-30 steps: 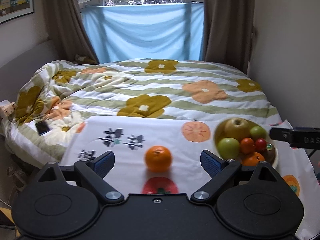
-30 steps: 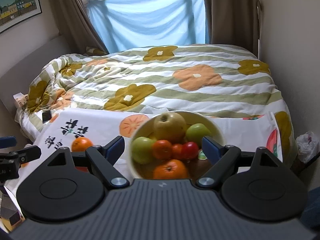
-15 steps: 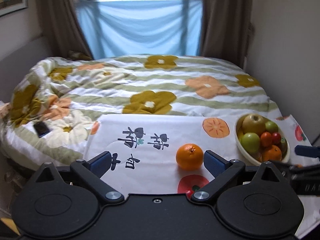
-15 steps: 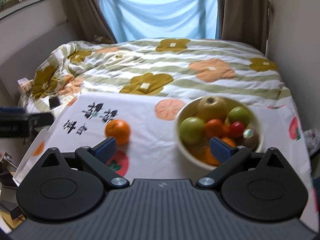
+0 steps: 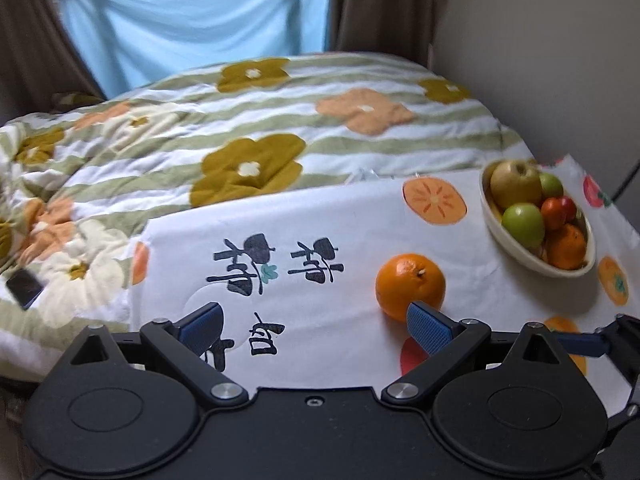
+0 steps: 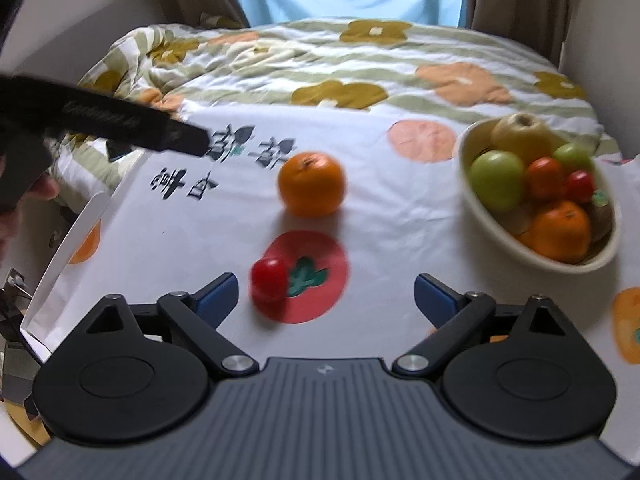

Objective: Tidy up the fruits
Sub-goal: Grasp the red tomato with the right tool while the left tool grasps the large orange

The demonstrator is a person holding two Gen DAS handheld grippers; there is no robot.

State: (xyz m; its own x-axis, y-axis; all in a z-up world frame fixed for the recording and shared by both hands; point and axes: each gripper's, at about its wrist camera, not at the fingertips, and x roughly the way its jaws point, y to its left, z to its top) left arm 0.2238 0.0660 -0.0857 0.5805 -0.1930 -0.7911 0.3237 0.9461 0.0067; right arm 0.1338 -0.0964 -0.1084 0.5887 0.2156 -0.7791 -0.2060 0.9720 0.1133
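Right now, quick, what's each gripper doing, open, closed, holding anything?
Left gripper: open, holding nothing; the orange lies beyond its right finger.
Right gripper: open, empty.

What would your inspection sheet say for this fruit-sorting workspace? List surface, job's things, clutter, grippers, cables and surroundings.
Surface: white printed cloth spread over the bed's end.
Job's things: loose orange and small red fruit on the cloth; bowl of mixed fruit at right.
Clutter: dark phone on the quilt.
Grippers: left gripper and right gripper both open, empty.
Cables: nothing seen.
Surroundings: flowered quilt, blue window cloth, brown curtains.
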